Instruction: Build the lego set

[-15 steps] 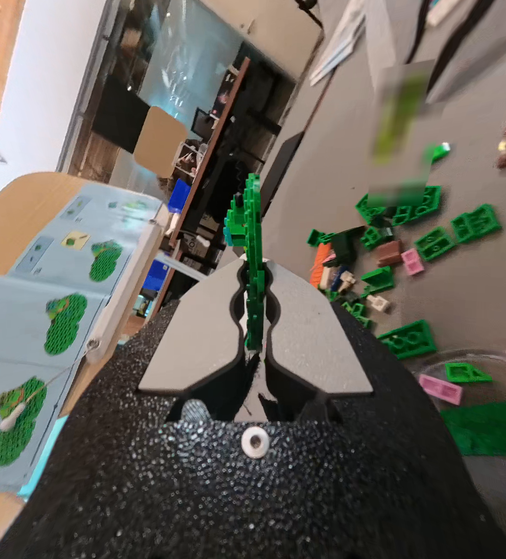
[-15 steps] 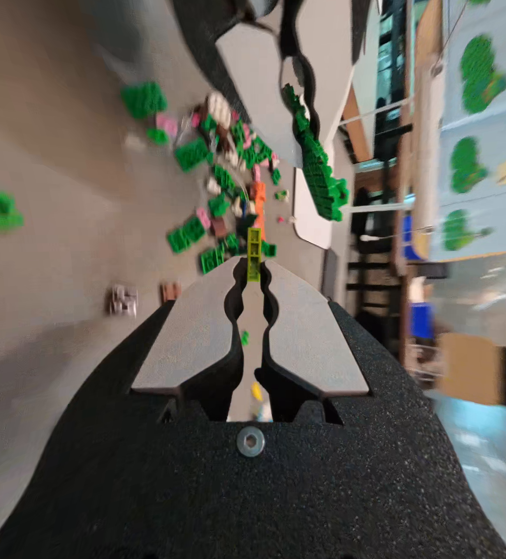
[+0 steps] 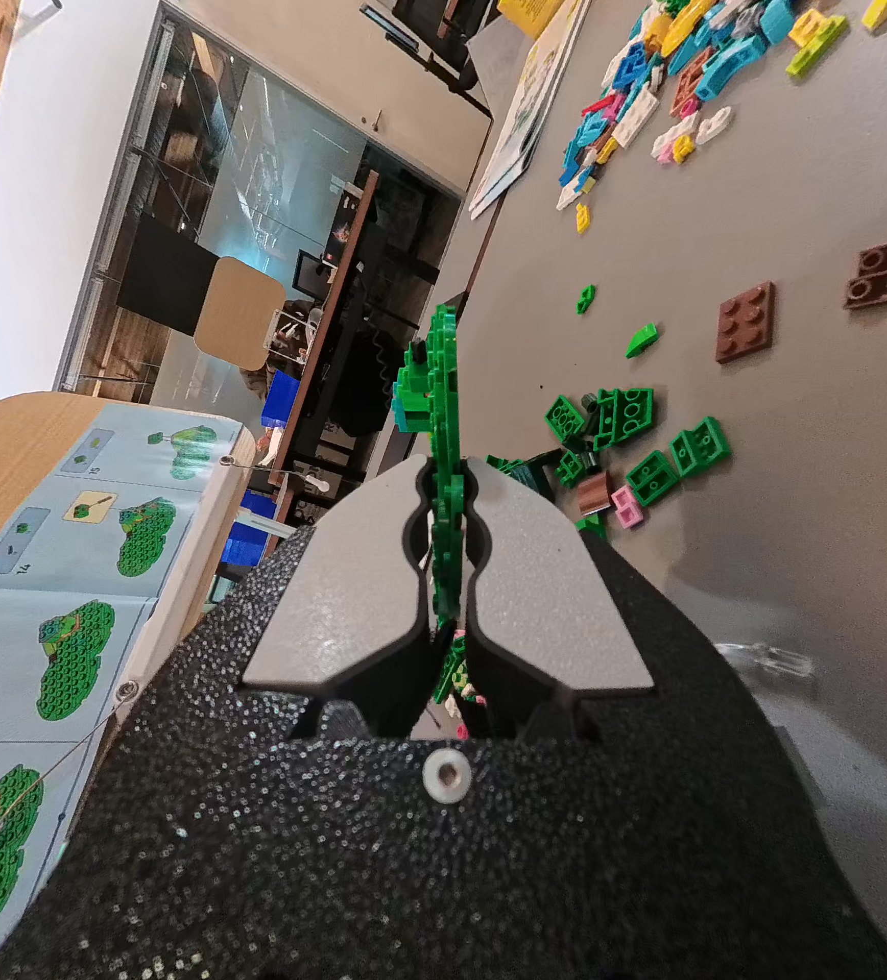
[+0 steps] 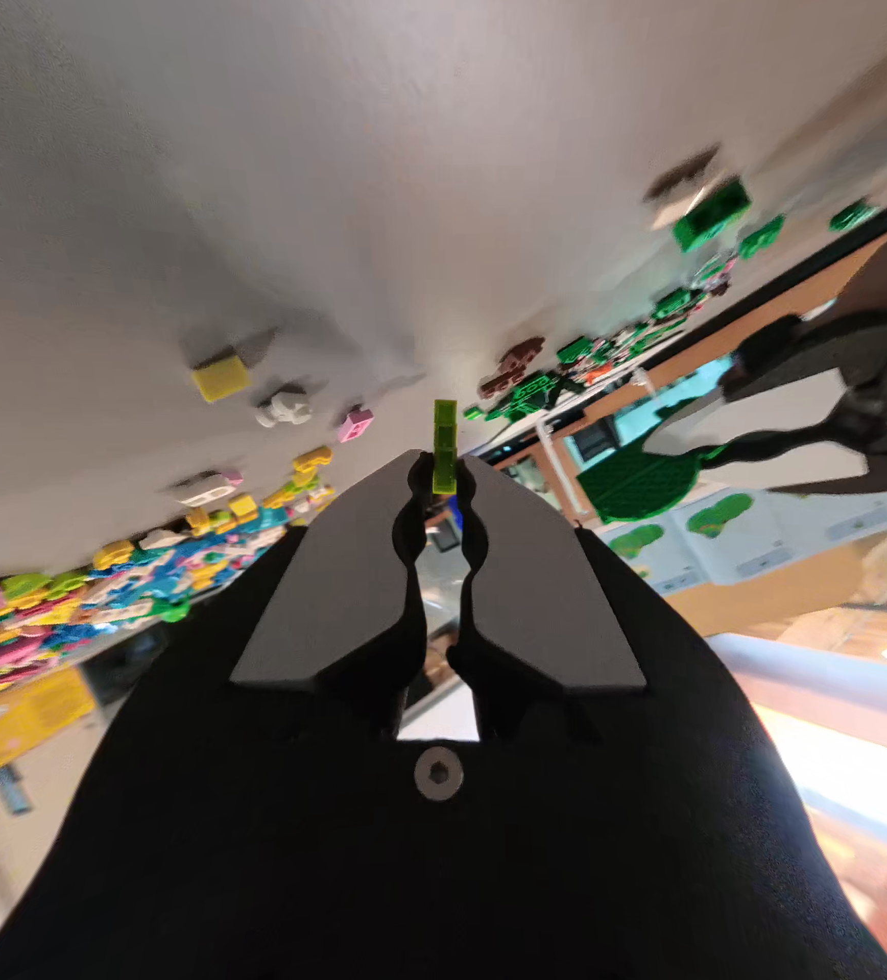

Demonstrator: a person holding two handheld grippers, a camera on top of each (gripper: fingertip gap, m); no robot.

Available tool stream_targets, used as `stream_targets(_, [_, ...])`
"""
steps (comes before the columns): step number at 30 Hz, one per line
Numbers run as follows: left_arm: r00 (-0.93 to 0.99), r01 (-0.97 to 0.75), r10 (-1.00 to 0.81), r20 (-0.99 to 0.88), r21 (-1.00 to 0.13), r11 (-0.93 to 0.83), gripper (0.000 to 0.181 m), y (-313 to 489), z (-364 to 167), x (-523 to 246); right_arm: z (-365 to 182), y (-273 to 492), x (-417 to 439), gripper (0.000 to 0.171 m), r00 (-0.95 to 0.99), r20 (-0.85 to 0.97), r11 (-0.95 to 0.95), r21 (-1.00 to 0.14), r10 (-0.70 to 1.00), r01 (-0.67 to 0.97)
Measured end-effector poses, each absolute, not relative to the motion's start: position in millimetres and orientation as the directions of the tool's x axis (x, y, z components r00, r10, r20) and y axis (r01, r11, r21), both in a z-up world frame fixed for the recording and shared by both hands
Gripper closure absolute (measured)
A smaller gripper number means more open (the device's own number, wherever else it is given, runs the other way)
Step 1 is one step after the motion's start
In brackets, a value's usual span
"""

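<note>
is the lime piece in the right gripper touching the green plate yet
Apart. The right wrist view shows the lime piece in the right gripper with background between it and the green plate.

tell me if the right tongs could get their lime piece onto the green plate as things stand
Probably yes. The right tongs pinch the lime piece, and the green plate hangs in open air in the left tongs, nothing between them, though blur hides detail.

Grey table (image 3: 749, 583); wooden chair back (image 3: 239, 313) beyond glass partition (image 3: 271, 175)
</note>
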State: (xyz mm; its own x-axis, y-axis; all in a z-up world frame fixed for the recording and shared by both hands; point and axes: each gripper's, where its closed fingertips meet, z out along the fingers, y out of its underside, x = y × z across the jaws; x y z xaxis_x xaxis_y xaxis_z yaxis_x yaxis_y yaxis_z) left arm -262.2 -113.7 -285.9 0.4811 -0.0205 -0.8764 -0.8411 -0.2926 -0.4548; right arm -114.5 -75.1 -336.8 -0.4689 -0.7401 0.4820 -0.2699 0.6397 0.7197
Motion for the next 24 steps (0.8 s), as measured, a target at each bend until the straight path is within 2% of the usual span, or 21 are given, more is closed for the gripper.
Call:
stream_targets(3, [0.484,-0.84,-0.023,-0.875,-0.457,-0.291,0.174,-113,-286,-261,-341,-83,-113,0.164,-0.409,0.42,0.561,0.758,-0.81,-0.333])
stream_targets(9, [0.481,-0.843,-0.037,-0.876,-0.45,-0.294,0.174,-112,-289,-259,-355,-109,-99,0.164,-0.31,0.339,0.455,0.744,-0.888,-0.489])
stream_targets(11, [0.483,-0.842,-0.039,-0.875,-0.452,-0.294,0.174,-112,-289,-259,-357,-116,-95,0.155,-0.297,0.34,0.449,0.73,-0.893,-0.515])
stream_targets(14, [0.483,-0.843,-0.048,-0.874,-0.45,-0.293,0.174,-111,-291,-258,-352,-123,-94,0.133,-0.323,0.393,0.508,0.701,-0.861,-0.501])
stream_targets(17, [0.474,-0.85,-0.048,-0.879,-0.442,-0.287,0.174,-111,-290,-255,-339,-117,-91,0.134,-0.464,0.533,0.705,0.585,-0.707,-0.402])
stream_targets(18, [0.467,-0.854,-0.043,-0.883,-0.437,-0.283,0.174,-111,-288,-254,-332,-112,-91,0.141,-0.529,0.613,0.806,0.501,-0.587,-0.315])
stream_targets(19, [0.453,-0.859,-0.033,-0.891,-0.426,-0.283,0.173,-111,-286,-254,-325,-106,-93,0.148,-0.595,0.7,0.914,0.362,-0.395,-0.18])
stream_targets(20, [0.431,-0.868,-0.022,-0.902,-0.408,-0.284,0.174,-112,-284,-253,-321,-101,-93,0.149,-0.642,0.757,0.987,0.158,-0.125,-0.005])
stream_targets(21, [0.404,-0.877,-0.009,-0.915,-0.385,-0.287,0.174,-112,-281,-253,-321,-101,-91,0.151,-0.653,0.735,0.98,-0.084,0.182,0.179])
stream_targets(22, [0.375,-0.886,0.007,-0.927,-0.361,-0.293,0.173,-112,-278,-252,-322,-105,-89,0.155,-0.614,0.635,0.883,-0.315,0.469,0.349])
stream_targets(23, [0.348,-0.892,0.021,-0.937,-0.338,-0.299,0.174,-113,-275,-252,-322,-110,-88,0.157,-0.537,0.488,0.725,-0.494,0.688,0.479])
stream_targets(24, [0.325,-0.899,0.029,-0.945,-0.318,-0.3,0.173,-112,-274,-250,-322,-115,-87,0.161,-0.452,0.341,0.56,-0.611,0.824,0.56])
